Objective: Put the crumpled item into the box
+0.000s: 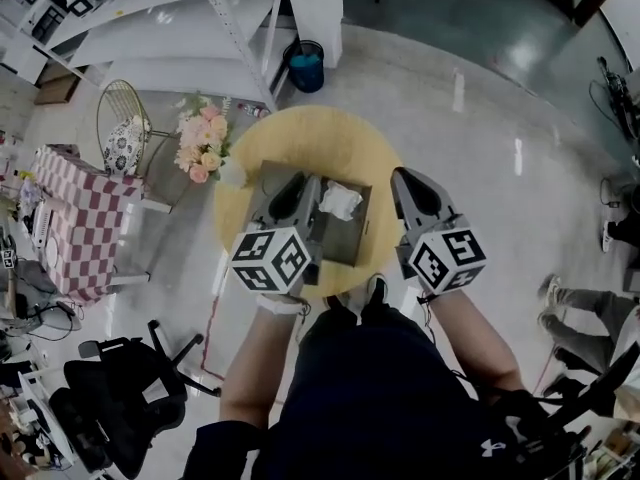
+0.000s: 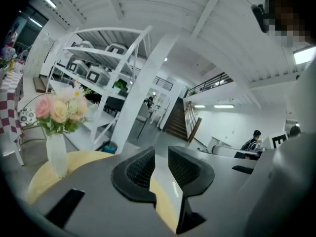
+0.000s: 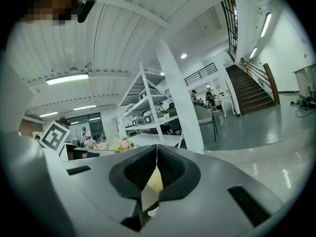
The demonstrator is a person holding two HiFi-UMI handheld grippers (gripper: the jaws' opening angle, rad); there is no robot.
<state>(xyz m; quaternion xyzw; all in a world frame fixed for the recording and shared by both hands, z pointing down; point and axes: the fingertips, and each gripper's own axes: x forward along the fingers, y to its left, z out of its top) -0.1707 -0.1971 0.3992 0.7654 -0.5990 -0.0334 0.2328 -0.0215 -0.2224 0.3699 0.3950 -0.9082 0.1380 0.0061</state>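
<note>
A white crumpled item (image 1: 340, 201) lies inside the outline of a grey open box (image 1: 362, 230) on a round yellow table (image 1: 350, 138), near the box's far side. My left gripper (image 1: 297, 183) hovers over the box's left part, just left of the crumpled item. In the left gripper view its jaws (image 2: 161, 157) stand a small gap apart with nothing between them. My right gripper (image 1: 408, 178) hangs beside the box's right edge. Its jaws (image 3: 157, 154) meet at the tips and hold nothing.
A vase of pink flowers (image 1: 205, 148) stands at the table's left rim, also seen as a vase (image 2: 58, 127) in the left gripper view. A chequered table (image 1: 80, 218), an office chair (image 1: 120, 388), a blue bin (image 1: 306, 65) and white shelving (image 2: 98, 83) surround the table.
</note>
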